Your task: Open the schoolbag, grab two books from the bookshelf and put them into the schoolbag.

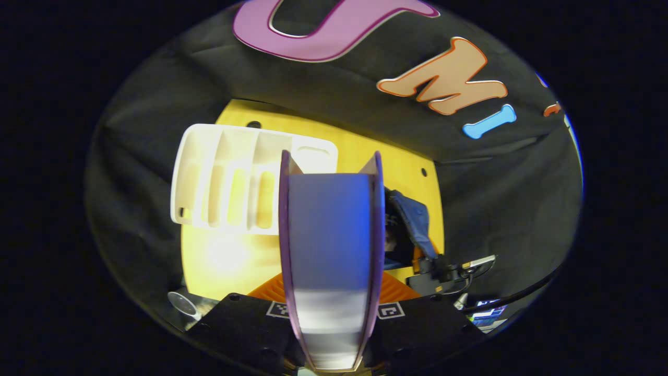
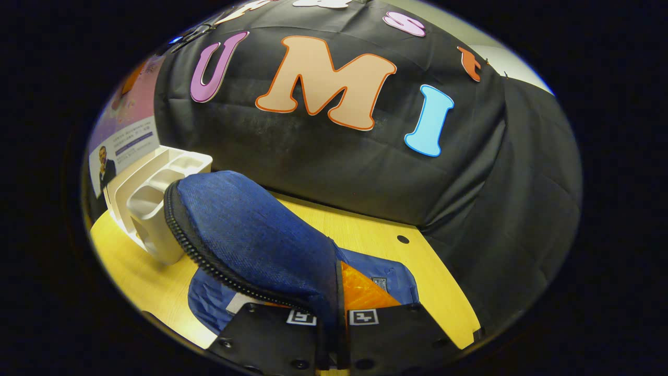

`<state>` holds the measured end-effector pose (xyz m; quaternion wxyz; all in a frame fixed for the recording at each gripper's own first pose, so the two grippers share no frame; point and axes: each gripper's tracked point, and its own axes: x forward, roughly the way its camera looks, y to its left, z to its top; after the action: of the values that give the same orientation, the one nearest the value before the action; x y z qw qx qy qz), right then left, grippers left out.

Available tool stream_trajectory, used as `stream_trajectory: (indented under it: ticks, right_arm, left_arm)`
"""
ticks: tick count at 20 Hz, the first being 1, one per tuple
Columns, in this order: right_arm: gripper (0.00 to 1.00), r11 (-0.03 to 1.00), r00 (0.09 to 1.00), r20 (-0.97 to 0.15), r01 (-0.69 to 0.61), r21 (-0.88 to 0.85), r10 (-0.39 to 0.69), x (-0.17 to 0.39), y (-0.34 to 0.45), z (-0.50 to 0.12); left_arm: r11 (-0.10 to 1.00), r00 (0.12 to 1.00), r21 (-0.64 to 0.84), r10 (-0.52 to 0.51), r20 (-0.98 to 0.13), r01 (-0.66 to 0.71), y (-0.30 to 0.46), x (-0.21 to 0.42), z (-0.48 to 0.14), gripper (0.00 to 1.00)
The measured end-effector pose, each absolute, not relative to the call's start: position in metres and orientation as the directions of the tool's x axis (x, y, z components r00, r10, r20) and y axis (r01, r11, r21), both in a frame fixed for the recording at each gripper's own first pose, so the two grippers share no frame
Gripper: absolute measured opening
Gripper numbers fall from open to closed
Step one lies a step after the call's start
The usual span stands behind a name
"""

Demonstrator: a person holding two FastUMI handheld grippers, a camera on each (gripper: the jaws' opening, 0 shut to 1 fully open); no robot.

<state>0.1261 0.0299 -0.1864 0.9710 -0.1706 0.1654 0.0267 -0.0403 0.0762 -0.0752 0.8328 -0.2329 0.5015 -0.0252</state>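
Clamping book (image 1: 329, 261) edge-on, left tongs (image 1: 330, 313), right tongs (image 2: 331, 334) pinched tight on schoolbag (image 2: 250, 235) flap, lifted

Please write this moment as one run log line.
left gripper: shut on book | right gripper: shut on schoolbag flap | bookshelf: empty

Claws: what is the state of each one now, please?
Left claw: closed on a book.
Right claw: closed on the schoolbag flap.
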Motion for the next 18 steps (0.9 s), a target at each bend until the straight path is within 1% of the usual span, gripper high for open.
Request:
stream_trajectory:
  ticks: [3,10,13,15,18]
  right_arm:
    - [0.07,0.949,0.943,-0.333,-0.099,-0.298,-0.006,0.127,0.027,-0.185]
    - [0.07,0.963,0.940,-0.342,-0.086,-0.255,-0.006,0.132,0.022,-0.182]
    - [0.07,0.965,0.938,-0.346,-0.086,-0.247,-0.005,0.134,0.020,-0.182]
    - [0.07,0.968,0.938,-0.347,-0.084,-0.238,-0.004,0.133,0.018,-0.181]
    - [0.07,0.973,0.938,-0.347,-0.078,-0.219,-0.003,0.133,0.016,-0.180]
  left_arm:
    - [0.869,0.488,-0.471,-0.350,-0.800,-0.148,0.044,-0.026,-0.099,0.41]
    - [0.754,0.481,-0.637,-0.504,-0.717,-0.159,-0.021,0.022,-0.172,0.41]
    - [0.717,0.462,-0.674,-0.545,-0.700,-0.177,-0.047,0.033,-0.203,0.40]
    - [0.715,0.450,-0.680,-0.560,-0.695,-0.161,-0.060,0.038,-0.220,0.40]
    - [0.702,0.462,-0.704,-0.592,-0.660,-0.107,-0.086,0.051,-0.238,0.39]
